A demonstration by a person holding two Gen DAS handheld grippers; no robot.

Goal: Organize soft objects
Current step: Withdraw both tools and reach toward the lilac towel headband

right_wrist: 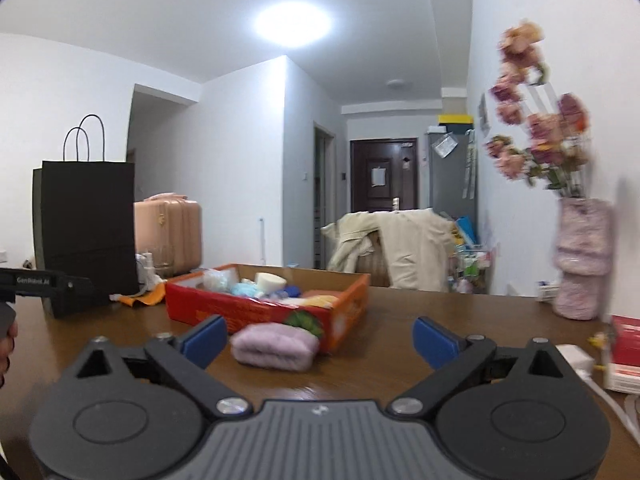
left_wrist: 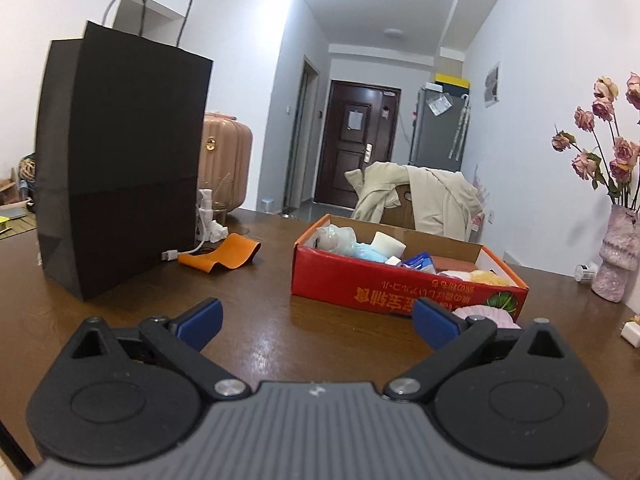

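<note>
I hold both grippers low over a brown wooden table (left_wrist: 260, 320). My left gripper (left_wrist: 316, 322) has its blue-padded jaws spread wide with nothing between them. My right gripper (right_wrist: 318, 340) is equally wide apart and empty. Ahead of my right gripper, a folded lilac towel (right_wrist: 274, 347) lies on the table, touching the front of a red cardboard box (right_wrist: 256, 312). The box holds soft items: a white sponge block (left_wrist: 390, 243), pale blue cloth (left_wrist: 370, 252), and something yellow and fluffy (left_wrist: 490, 278). A tall black paper bag (left_wrist: 120, 168) stands to the left, an orange cloth (left_wrist: 224, 256) beside it. A pink vase of dried roses (left_wrist: 616, 256) stands far right.
</note>
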